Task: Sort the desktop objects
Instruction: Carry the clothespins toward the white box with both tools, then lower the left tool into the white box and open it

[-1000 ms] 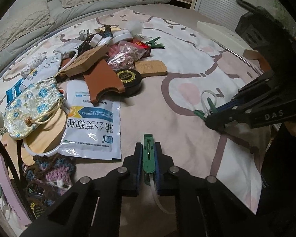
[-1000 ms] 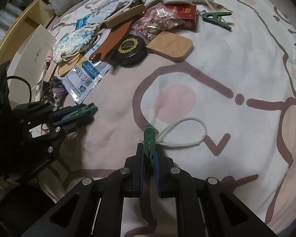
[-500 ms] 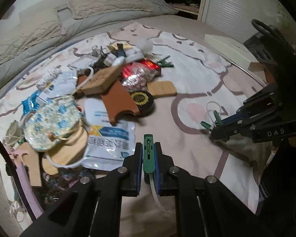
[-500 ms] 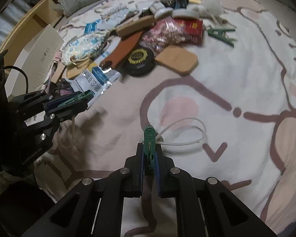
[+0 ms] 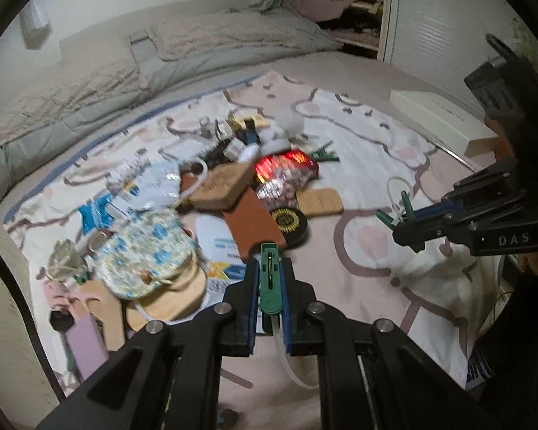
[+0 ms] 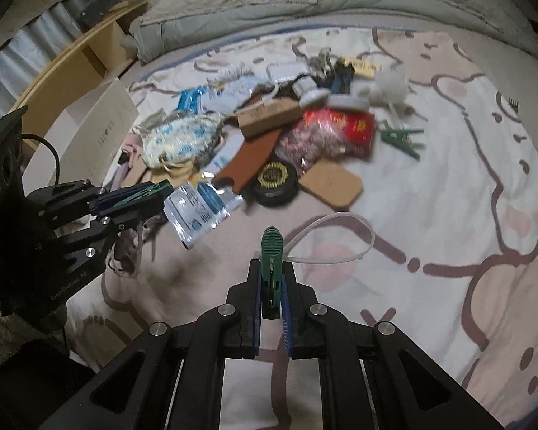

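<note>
My left gripper [image 5: 270, 279] is shut on a green clothespin [image 5: 270, 272] with a white strap [image 5: 287, 362] hanging below it. My right gripper [image 6: 272, 279] is shut on another green clothespin [image 6: 272, 254] with a white loop [image 6: 340, 236] threaded through it. Both are held above the pink patterned bedsheet [image 6: 448, 215]. Each gripper shows in the other's view, the right in the left wrist view [image 5: 405, 225] and the left in the right wrist view [image 6: 150, 193]. A heap of small objects lies beyond: a floral pouch [image 5: 143, 251], a brown leather piece [image 5: 254, 218], a round black tin [image 6: 274, 179].
A third green clothespin [image 6: 401, 139] lies on the sheet right of the heap, near a red packet [image 6: 355, 129] and a cork pad [image 6: 331, 182]. A white box [image 5: 441, 122] sits at the bed's right edge. Pillows [image 5: 233, 32] lie at the back. A wooden shelf [image 6: 75, 61] stands left.
Both grippers have risen and pulled back from the sheet with their clothespins, so the heap looks farther away and more of the bed and pillows shows.
</note>
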`<state>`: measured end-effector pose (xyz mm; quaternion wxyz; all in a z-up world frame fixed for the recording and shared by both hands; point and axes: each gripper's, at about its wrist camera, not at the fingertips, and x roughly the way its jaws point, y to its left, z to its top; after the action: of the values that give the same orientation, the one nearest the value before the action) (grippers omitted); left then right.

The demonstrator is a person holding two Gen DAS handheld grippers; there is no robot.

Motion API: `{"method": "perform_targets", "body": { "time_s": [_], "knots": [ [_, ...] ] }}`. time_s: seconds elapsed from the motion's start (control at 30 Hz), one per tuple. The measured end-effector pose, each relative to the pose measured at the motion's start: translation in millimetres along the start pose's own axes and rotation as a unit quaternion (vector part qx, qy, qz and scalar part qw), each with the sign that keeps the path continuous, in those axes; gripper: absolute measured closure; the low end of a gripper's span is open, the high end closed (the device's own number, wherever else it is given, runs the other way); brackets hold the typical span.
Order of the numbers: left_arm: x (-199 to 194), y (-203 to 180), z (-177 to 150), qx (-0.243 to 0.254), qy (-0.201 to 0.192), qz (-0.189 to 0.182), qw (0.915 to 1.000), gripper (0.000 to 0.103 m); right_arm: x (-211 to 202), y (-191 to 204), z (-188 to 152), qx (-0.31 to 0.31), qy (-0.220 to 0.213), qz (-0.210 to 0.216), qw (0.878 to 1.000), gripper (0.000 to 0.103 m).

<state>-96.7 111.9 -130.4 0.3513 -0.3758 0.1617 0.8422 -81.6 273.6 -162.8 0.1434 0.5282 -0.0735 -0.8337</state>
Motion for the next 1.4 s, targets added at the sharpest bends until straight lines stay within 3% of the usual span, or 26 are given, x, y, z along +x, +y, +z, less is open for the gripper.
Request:
{"method": "perform_targets", "body": {
  "time_s": [0.2,0.63,0.97,1.3,1.4],
  "knots": [
    [-16.0,8.9,8.5,-0.015,-0.021,0.018,0.9995,0.092,-17.7,5.9,7.1,-0.01,-0.041,-0.012,0.999,0.093],
    [-50.0,23.4,17.7,-0.043,-0.064,0.067,0.9948,0.092,-53.0,24.7,25.5,-0.03,-0.116,0.003,0.993,0.093],
    [-74.3,39.2,21.4,-0.068,-0.093,0.095,0.9889,0.092,-68.4,37.4,34.8,-0.05,-0.148,0.008,0.988,0.093],
    [-98.0,65.1,23.7,-0.108,-0.116,0.13,0.9788,0.092,-80.2,65.9,55.6,-0.095,-0.183,0.01,0.978,0.093],
    [-103.8,74.2,24.3,-0.12,-0.121,0.147,0.9743,0.092,-83.4,71.3,64.4,-0.097,-0.187,0.03,0.977,0.093]
  ]
}}
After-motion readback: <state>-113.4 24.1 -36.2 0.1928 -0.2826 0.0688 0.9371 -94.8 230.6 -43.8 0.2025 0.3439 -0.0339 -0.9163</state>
